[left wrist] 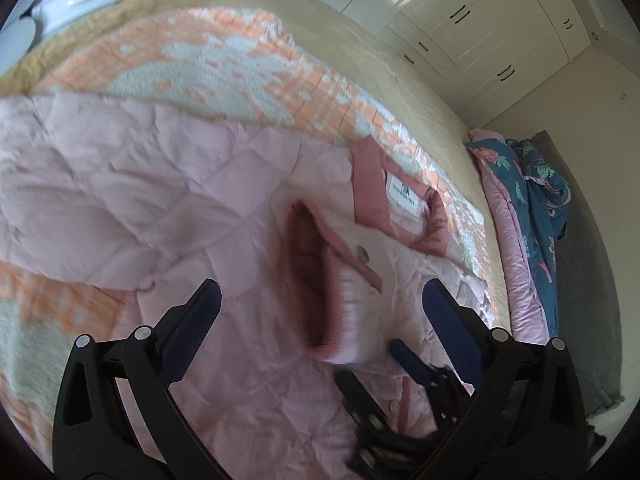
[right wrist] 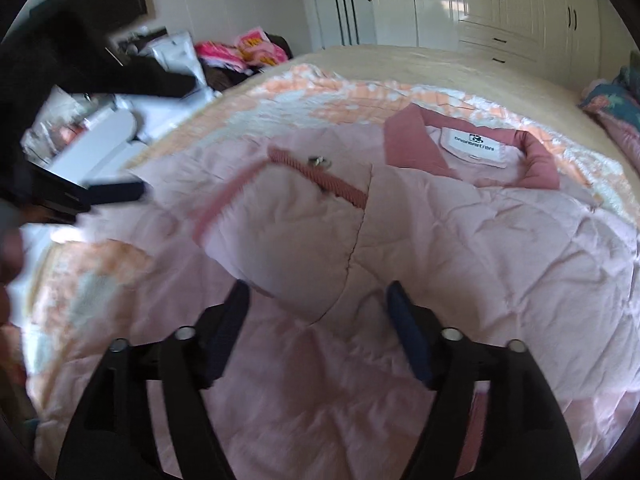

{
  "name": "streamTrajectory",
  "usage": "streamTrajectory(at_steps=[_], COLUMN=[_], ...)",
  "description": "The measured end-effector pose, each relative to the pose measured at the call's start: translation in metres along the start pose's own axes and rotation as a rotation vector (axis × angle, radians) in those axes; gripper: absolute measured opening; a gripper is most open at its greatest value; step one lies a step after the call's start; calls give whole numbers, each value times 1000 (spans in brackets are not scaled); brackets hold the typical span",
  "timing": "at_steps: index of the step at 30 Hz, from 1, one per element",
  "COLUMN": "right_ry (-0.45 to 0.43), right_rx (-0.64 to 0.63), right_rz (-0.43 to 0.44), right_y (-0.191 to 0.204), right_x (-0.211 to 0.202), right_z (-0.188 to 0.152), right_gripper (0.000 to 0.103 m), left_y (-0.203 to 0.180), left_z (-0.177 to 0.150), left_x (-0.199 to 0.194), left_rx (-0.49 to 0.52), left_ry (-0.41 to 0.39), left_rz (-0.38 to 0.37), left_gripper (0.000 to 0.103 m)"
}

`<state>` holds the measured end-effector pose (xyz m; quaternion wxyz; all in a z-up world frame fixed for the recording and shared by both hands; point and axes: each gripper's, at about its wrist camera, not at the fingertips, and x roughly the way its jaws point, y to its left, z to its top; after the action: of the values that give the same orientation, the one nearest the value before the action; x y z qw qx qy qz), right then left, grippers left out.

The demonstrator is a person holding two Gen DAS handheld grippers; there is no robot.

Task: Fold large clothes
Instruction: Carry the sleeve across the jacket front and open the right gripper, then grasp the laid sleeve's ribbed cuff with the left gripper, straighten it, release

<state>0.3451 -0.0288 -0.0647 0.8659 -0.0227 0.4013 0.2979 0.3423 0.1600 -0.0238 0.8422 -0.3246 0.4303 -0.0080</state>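
- A pale pink quilted padded jacket (right wrist: 460, 248) lies spread on a bed, filling the middle and lower part of both wrist views.
- Under it lies an orange-and-white patterned fleece blanket (left wrist: 224, 64), which shows beyond the jacket toward 12 o'clock in the left wrist view.
- The jacket's dusty-rose collar (right wrist: 472, 148) sits at about 1 o'clock in the right wrist view, with a white sewn-in label (right wrist: 474, 146) inside it.
- One sleeve is folded across the body; its ribbed rose cuff (right wrist: 320, 178) with a small metal snap lies at 12 o'clock, just left of the collar.
- The right gripper (right wrist: 318, 306) hovers low over the folded sleeve, its dark blue pads spread wide on either side of the fabric and not pressing it.
- The left gripper (left wrist: 320, 296) also has its jaws well apart, above the jacket's front, with nothing clamped.
- In the left wrist view the blurred open cuff (left wrist: 320, 280) hangs between the fingers, and the right gripper's blue tip pokes in at 5 o'clock.
- A blue floral quilt (left wrist: 528, 208) is heaped beside the bed at 3 o'clock in the left wrist view.
- Cream wardrobe doors with black handles (left wrist: 472, 20) stand at 1 o'clock behind the bed.
- A cluttered pile of bags and clothes (right wrist: 240, 52) sits at 11 o'clock in the right wrist view.
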Motion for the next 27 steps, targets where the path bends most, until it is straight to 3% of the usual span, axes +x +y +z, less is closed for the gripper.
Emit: streamTrajectory(at_steps=[3,9,12,14,15,18,20,24,27], right_ry=[-36,-36,-45,-56,-59,-62,-66,-101,-107], right_rx=[7,53,103,139,155,204,229,280,314], right_rz=[-25,-229,-304,-326,-346,-393,-426,-444,-430], right_y=[-14,-66,-91,-108,-116,-137,-150,-170,-182], right_x=[-32,-82,-106,-120,-127,-143,-151,-163,-160], right_z=[-6,-25,-36,-43,-46,-58,-61,-55,-45], right_gripper=[80,80,80,80,80,80,80,80,80], left_y=[4,7,4,-1,-5,-12,-15,-33,-39], left_z=[-6,-21,-27,-31,-32,-37,-37,-34,-34], left_x=[14,45,57,62,65,71,70,47,37], left_rx=[-18,-56,-71,-58,-41,5,38,206,269], left_ry=[31,81,105,105,105,102,95,0,-23], left_rz=[3,-8,-24,-17,-17,2,-2,70,96], left_gripper=[95,92,73,71,58,33,22,17,17])
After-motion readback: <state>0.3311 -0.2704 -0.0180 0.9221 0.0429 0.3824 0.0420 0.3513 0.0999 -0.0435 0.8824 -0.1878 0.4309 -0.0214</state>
